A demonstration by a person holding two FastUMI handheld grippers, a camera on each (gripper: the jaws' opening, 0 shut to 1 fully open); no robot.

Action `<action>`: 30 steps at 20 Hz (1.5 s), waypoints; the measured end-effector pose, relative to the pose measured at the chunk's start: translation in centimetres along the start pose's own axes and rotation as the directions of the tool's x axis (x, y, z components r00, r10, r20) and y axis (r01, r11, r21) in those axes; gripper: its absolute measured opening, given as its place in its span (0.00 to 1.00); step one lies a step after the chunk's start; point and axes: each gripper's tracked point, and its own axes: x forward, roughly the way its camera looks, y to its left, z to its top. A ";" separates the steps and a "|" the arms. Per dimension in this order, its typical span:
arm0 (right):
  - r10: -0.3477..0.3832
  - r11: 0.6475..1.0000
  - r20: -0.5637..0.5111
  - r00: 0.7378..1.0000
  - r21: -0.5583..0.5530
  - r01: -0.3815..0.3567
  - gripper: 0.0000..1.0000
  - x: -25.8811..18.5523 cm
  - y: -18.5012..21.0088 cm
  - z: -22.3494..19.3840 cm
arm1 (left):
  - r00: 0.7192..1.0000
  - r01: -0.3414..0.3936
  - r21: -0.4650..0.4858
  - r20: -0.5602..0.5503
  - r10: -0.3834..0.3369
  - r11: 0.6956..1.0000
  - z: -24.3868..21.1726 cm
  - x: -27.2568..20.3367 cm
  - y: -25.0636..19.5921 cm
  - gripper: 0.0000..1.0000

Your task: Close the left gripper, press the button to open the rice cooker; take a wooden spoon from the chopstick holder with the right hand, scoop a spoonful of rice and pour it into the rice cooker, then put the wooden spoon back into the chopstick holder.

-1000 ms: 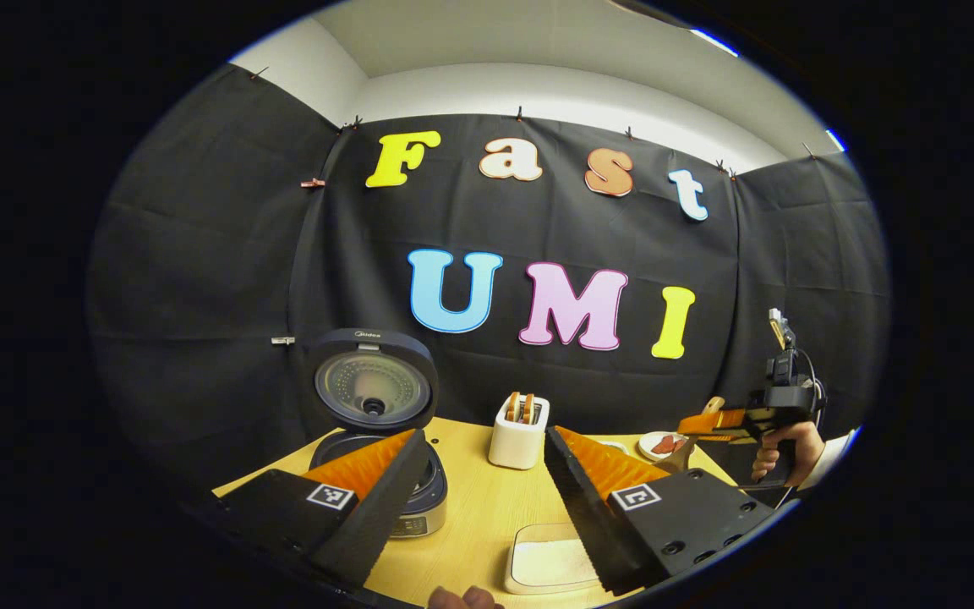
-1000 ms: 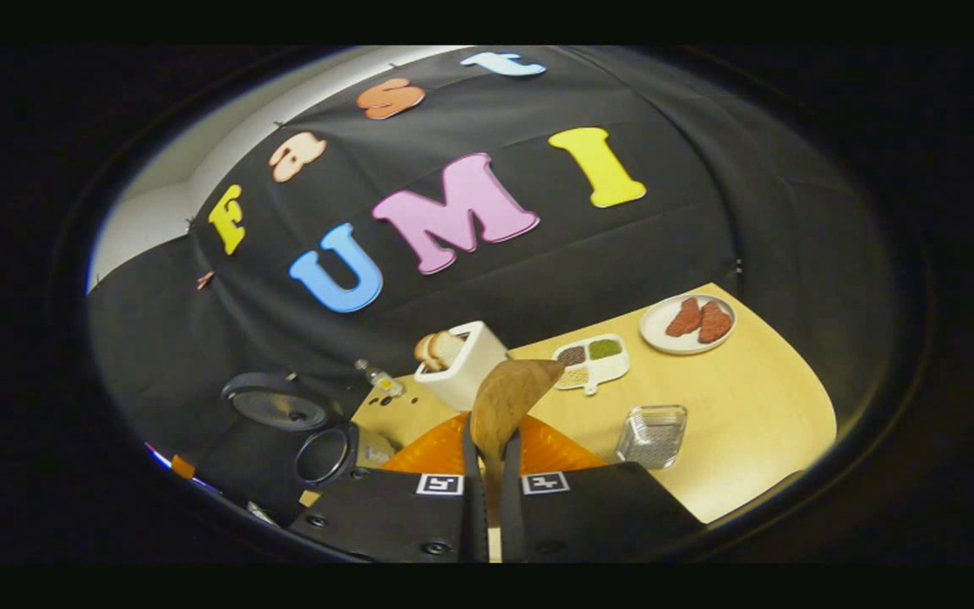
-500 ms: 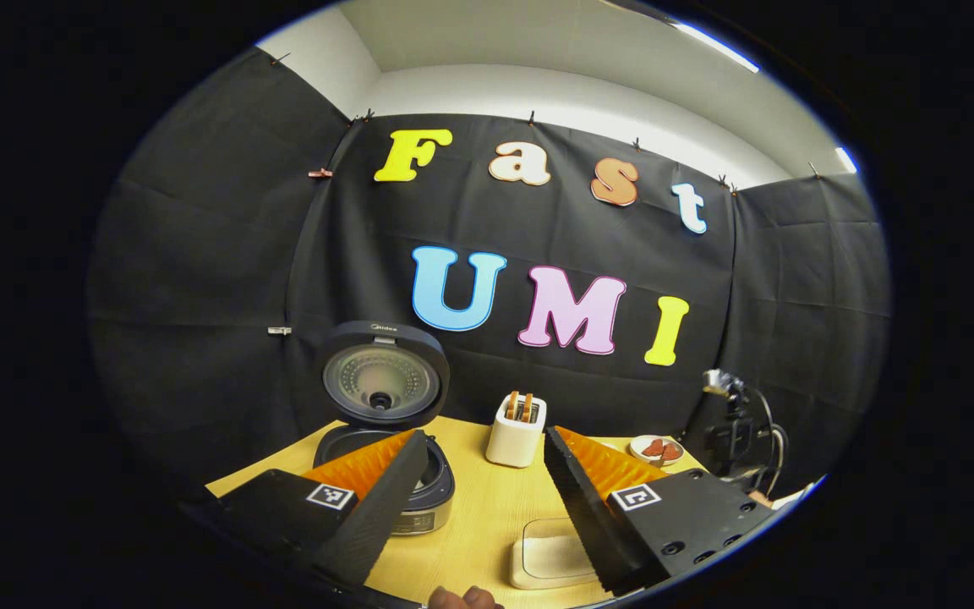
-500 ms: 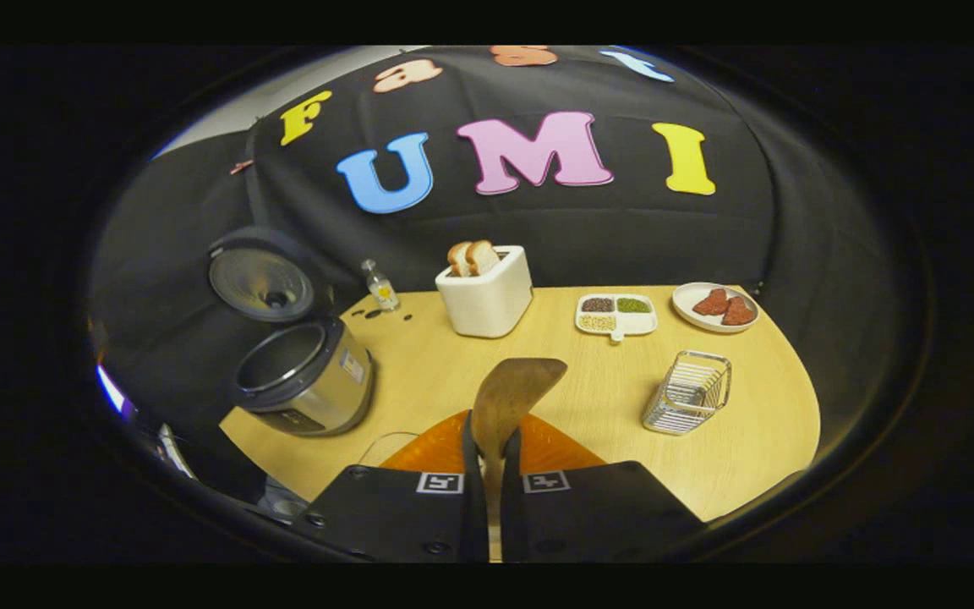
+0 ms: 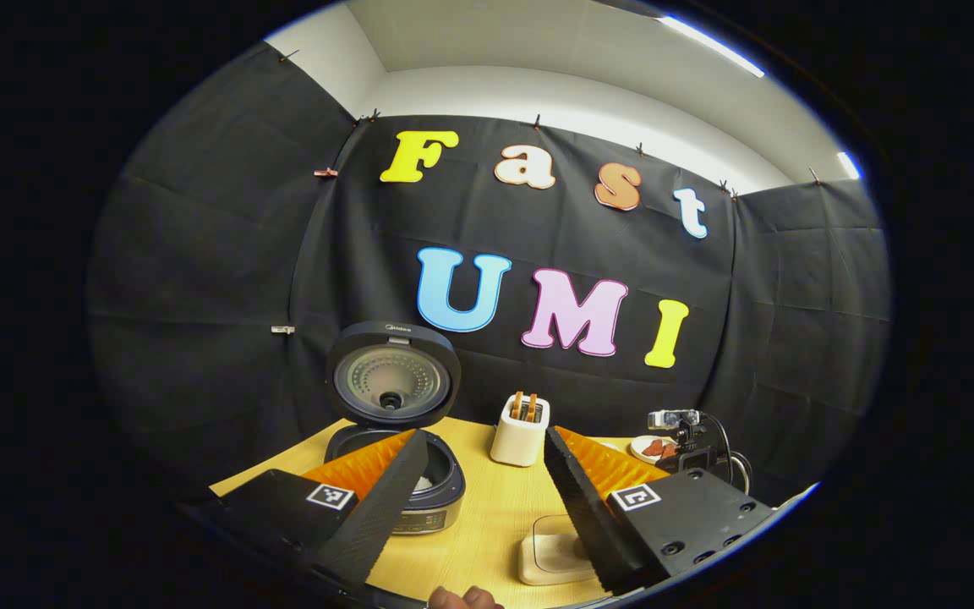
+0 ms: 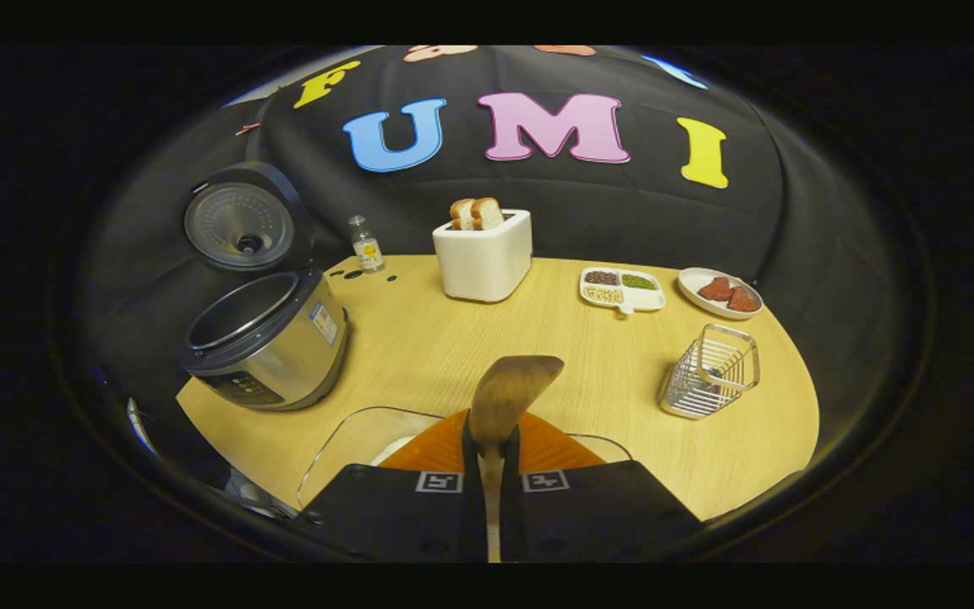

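The right claw (image 6: 487, 461) grips the wooden spoon (image 6: 508, 393) by its handle, bowl pointing forward above the near edge of the desk (image 6: 470, 347). The rice cooker (image 6: 263, 334) stands open at far left, the wire chopstick holder (image 6: 711, 372) at right. The left claw (image 5: 478, 499) hangs open. To scoop well, tip the bowl down into the clear rice container (image 6: 352, 440) just below, then level it.

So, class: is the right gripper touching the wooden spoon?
Touching: in the right gripper view, the right gripper is shut on the wooden spoon, both fingers pressing its handle.
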 end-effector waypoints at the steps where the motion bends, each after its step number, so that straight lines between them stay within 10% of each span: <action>1: 0.007 0.999 -0.010 1.000 0.040 -0.006 0.10 0.0 0.2 -0.2 | 1.000 -0.002 -0.003 -0.001 0.002 1.000 0.0 0.1 0.1 0.95; 8: 0.056 0.928 -0.045 0.997 0.370 -0.036 0.11 0.2 -0.4 -0.6 | 1.000 -0.001 0.002 0.000 0.001 1.000 0.2 0.3 0.3 0.95; 14: 0.110 0.791 -0.022 0.994 0.607 -0.074 0.11 -0.1 -1.1 -0.5 | 1.000 0.007 0.022 0.000 -0.007 1.000 0.4 0.1 -0.4 0.95; 30: 0.243 0.694 0.223 0.944 0.640 -0.329 0.06 -8.5 2.1 13.0 | 1.000 -0.017 0.012 -0.001 0.017 1.000 0.0 0.3 0.1 0.95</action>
